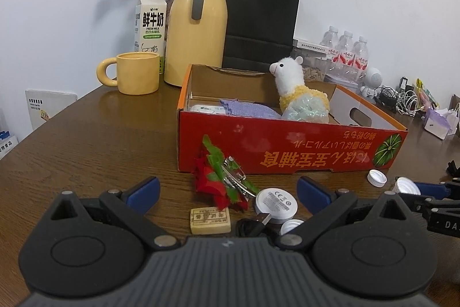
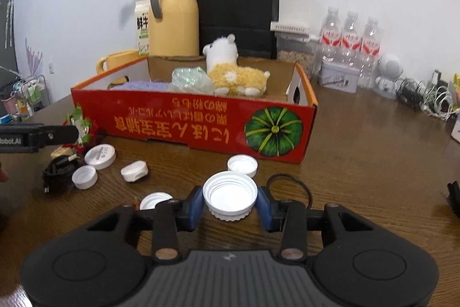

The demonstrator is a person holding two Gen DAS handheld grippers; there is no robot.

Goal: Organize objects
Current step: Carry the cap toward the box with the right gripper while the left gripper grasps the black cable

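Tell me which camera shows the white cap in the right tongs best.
The right wrist view: the white cap sits centred, open side up, between both blue pads of the right tongs. The left wrist view shows it only small at the right edge.

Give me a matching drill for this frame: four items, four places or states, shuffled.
Items:
1. plush alpaca
2. white cap
3. red fabric flower
4. yellow mug

Places or states:
A. on the table left of the box, beside the thermos
B. inside the red box
C. between the right gripper pads
D. on the table ahead of the open left gripper

Pairs: 1-B, 2-C, 3-D, 4-A
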